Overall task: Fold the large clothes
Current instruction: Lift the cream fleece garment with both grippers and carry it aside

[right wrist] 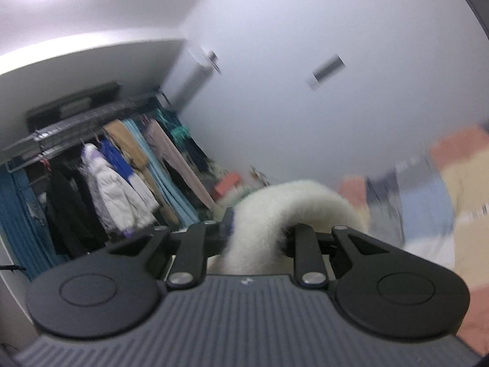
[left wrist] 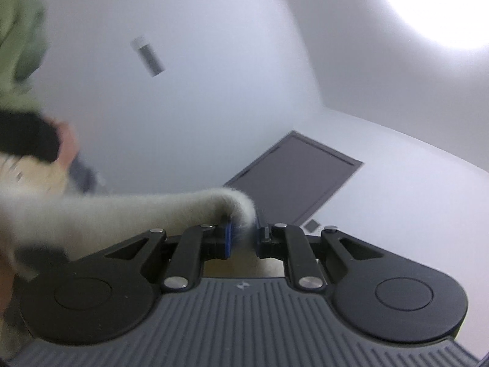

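A fluffy white garment is lifted high in the air. In the left wrist view my left gripper is shut on a fold of it, and the fuzzy cloth stretches away to the left, blurred. In the right wrist view my right gripper is shut on another thick roll of the same white garment, which arches over the right finger and hides its tip. Both grippers point about level toward the walls.
A person's hand and black sleeve show at the left edge. A dark door is set in the white wall. A rack of hanging clothes fills the left. A blurred pile of colourful folded cloth lies at right.
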The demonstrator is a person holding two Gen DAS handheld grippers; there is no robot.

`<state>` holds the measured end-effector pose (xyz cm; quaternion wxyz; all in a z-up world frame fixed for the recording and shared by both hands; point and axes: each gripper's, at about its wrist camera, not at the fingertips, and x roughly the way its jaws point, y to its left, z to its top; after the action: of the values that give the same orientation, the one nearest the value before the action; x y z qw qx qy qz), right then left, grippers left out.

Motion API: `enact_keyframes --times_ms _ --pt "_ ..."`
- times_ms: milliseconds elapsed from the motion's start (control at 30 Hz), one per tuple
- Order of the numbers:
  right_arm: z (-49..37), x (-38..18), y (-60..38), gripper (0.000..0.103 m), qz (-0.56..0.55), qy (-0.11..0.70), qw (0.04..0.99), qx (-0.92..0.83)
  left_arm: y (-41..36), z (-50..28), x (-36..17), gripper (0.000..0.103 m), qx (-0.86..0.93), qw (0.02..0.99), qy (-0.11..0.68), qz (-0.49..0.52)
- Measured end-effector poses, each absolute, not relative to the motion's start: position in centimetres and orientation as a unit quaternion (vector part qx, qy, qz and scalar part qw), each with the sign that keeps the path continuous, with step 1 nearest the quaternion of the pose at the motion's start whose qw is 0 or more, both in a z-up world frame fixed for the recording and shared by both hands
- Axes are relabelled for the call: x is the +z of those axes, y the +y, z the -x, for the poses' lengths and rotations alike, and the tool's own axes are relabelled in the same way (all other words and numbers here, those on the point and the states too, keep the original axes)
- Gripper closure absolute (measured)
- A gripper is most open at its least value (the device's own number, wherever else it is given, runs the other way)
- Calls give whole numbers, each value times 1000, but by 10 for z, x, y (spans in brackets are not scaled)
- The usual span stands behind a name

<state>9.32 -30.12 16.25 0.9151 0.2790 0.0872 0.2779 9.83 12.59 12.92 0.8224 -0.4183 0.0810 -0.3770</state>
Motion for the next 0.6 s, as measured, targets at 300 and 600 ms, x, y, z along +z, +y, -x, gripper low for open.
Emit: enact_keyframes --times_ms 300,600 --pt "-46 282 -297 80 -220 9 926 305 132 -46 250 87 -435 820 27 372" --pt "-42 366 -294 80 -161 -3 955 250 105 -44 346 86 -413 855 33 311"
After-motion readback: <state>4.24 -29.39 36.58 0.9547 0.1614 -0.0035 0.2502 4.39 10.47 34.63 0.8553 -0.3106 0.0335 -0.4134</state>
